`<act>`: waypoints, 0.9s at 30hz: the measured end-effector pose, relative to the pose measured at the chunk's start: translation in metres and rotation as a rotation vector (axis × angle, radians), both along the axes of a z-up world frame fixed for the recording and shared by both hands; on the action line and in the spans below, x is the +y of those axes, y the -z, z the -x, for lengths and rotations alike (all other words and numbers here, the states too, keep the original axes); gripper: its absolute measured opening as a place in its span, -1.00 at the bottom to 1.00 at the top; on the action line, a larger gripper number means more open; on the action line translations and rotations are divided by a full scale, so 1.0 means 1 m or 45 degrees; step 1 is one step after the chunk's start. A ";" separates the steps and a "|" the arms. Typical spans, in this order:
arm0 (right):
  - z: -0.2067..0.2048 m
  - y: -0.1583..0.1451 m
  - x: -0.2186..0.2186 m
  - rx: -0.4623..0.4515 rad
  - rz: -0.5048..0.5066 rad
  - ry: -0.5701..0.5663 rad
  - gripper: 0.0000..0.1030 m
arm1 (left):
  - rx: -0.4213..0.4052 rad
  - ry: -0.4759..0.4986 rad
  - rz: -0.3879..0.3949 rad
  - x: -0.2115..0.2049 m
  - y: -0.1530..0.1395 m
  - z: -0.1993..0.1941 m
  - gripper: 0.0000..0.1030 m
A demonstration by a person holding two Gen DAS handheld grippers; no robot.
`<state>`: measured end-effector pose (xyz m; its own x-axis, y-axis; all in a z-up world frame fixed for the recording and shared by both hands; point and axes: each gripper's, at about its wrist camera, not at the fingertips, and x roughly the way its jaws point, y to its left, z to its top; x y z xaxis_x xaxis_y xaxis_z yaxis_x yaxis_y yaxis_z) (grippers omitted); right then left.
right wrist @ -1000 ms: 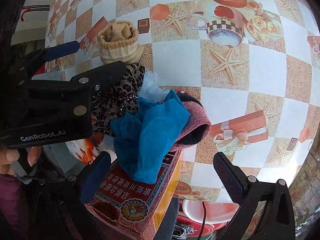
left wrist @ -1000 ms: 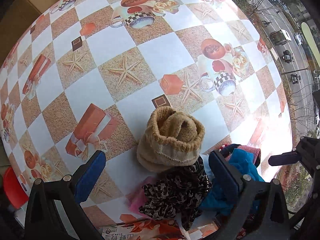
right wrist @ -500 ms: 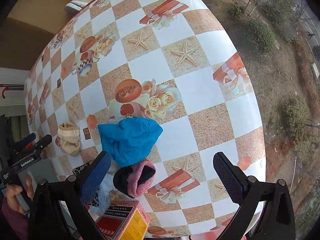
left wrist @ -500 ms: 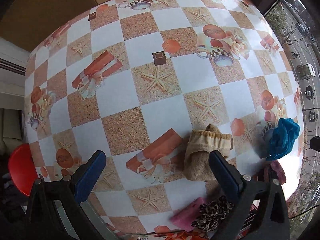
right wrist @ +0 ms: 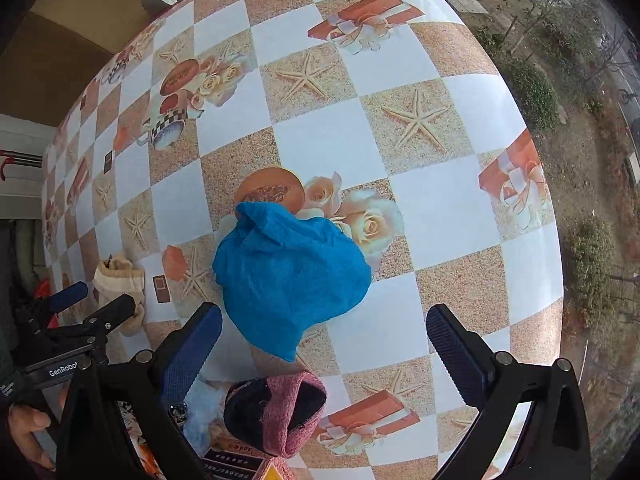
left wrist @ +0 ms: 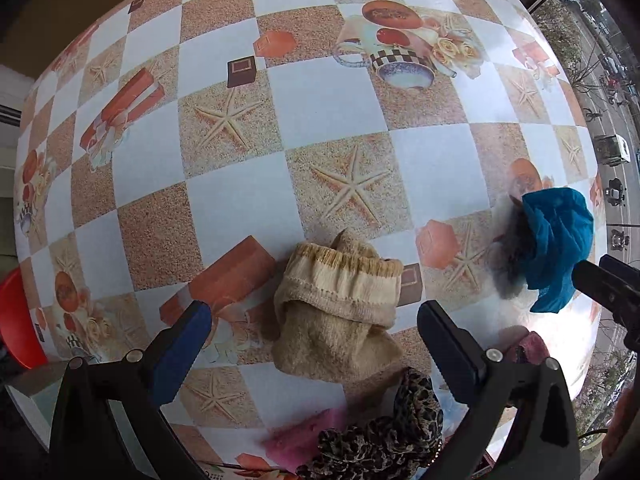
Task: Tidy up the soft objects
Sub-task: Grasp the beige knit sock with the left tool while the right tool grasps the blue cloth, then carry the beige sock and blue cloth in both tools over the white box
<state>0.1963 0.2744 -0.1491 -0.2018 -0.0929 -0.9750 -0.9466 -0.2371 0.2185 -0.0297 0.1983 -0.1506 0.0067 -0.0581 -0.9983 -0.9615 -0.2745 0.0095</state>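
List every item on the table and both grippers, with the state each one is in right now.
beige sock: rolled into a bundle, lying on the table, not gripped
blue cloth: crumpled, lying loose on the table
pink and black sock: rolled, opening facing the camera
leopard-print fabric: bunched at the table edge
left gripper: open, empty
right gripper: open, empty

Black left gripper (left wrist: 314, 330) and right gripper (right wrist: 324, 330), blue ribbed pads, silver screws, "GenRobot" lettering.
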 end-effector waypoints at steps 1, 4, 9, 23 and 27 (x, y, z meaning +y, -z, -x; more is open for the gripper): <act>0.007 0.006 0.003 -0.011 0.002 -0.021 1.00 | 0.002 -0.008 0.013 -0.001 0.005 0.000 0.99; 0.025 0.030 0.005 -0.054 0.035 -0.073 1.00 | 0.007 -0.021 0.046 -0.005 0.017 0.000 0.99; 0.041 0.045 0.004 -0.162 -0.003 -0.149 1.00 | 0.000 -0.026 0.043 -0.007 0.030 0.000 1.00; 0.042 0.043 0.003 -0.179 -0.066 -0.150 0.75 | -0.008 0.033 0.065 0.025 0.029 -0.020 0.70; 0.041 0.024 0.004 -0.135 -0.127 -0.167 -0.29 | -0.013 0.152 -0.011 0.028 0.009 -0.040 -0.51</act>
<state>0.1552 0.2785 -0.1727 -0.0898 -0.0134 -0.9959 -0.9226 -0.3755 0.0882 0.0098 0.2262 -0.1599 0.0102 -0.0503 -0.9987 -0.9875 -0.1578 -0.0021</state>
